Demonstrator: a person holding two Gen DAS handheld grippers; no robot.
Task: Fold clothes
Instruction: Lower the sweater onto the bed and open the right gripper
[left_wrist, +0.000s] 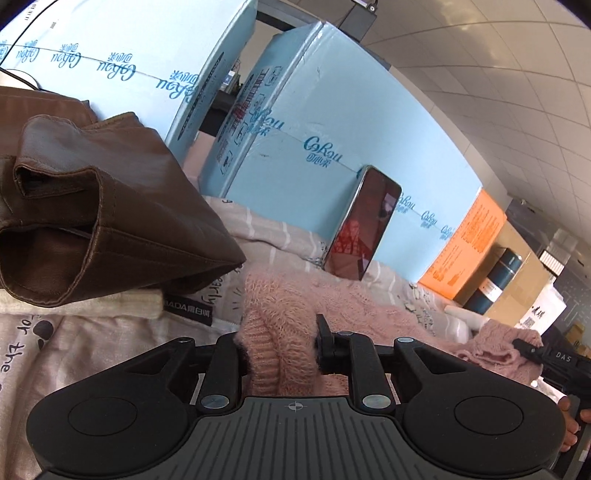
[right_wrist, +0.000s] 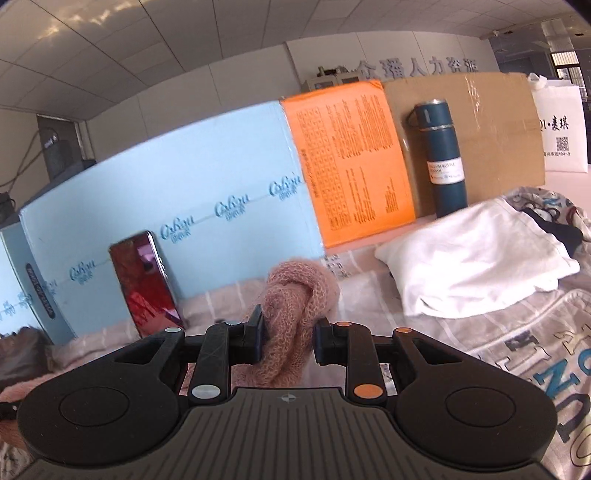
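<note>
A fuzzy pink knit sweater lies across the printed bedsheet. My left gripper is shut on a thick ribbed fold of the sweater, low over the sheet. My right gripper is shut on another bunched part of the pink sweater and holds it raised above the bed. In the left wrist view the right gripper shows at the far right, gripping the sweater's other end. The sweater's overall shape is hidden by the folds.
A folded brown leather garment sits on a cream one at left. A phone leans on light blue boxes. A folded white garment, a dark blue flask, an orange box and a cardboard sheet stand at right.
</note>
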